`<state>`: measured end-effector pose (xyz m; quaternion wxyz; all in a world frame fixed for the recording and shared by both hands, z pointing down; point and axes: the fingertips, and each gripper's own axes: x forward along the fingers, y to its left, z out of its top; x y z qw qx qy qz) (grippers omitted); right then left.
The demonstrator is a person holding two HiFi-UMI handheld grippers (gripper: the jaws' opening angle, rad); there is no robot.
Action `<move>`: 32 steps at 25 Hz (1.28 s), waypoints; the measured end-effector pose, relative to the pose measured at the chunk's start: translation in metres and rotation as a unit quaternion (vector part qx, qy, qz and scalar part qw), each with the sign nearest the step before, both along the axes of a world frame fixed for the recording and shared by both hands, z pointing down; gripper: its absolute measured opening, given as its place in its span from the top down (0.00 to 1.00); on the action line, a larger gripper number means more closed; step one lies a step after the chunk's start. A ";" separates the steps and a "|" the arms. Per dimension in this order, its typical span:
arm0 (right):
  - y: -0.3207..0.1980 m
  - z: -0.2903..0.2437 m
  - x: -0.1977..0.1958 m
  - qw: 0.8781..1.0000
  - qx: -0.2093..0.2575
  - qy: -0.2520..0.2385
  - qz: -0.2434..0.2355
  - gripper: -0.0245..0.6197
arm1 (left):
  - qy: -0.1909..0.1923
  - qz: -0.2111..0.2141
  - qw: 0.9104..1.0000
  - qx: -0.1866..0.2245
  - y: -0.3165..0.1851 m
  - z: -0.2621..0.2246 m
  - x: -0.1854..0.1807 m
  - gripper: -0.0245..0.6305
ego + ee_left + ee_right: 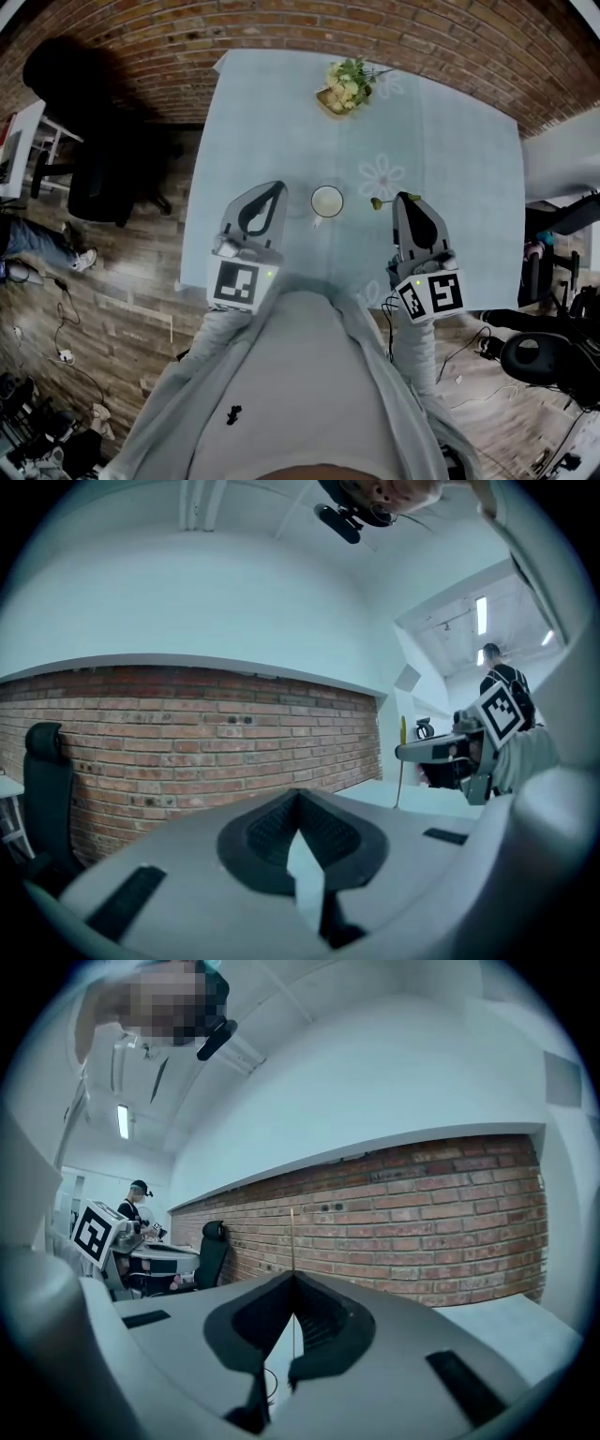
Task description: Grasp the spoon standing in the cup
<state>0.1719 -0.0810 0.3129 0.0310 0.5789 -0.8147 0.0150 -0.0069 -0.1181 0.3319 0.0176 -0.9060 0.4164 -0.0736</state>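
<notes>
A white cup (327,201) stands on the pale blue tablecloth (450,141), between my two grippers, and nothing shows inside it. My right gripper (403,197) is to the right of the cup, raised and shut on a thin yellowish spoon (378,202). The spoon's handle (292,1241) rises straight up from the closed tips (292,1277) in the right gripper view. In the left gripper view the spoon (403,761) hangs upright from the right gripper (412,752). My left gripper (277,186) is left of the cup, its tips (298,797) together with nothing between them.
A small basket of pale flowers (347,86) sits at the far side of the table. A black office chair (98,187) stands left of the table by the brick wall (281,28). A person (139,1194) is at a desk in the background.
</notes>
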 end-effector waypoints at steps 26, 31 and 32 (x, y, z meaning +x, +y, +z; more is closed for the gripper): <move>0.012 -0.002 0.009 0.999 0.014 -0.019 0.024 0.94 | 0.008 -0.033 0.999 -0.007 0.007 -0.004 -0.013 0.93; 0.008 -0.001 0.007 1.000 0.011 -0.021 0.020 0.94 | -0.001 -0.024 1.000 0.005 0.004 -0.002 -0.013 0.93; 0.008 -0.001 0.007 1.000 0.010 -0.021 0.019 0.94 | 0.001 -0.027 1.000 -0.001 0.004 -0.002 -0.013 0.93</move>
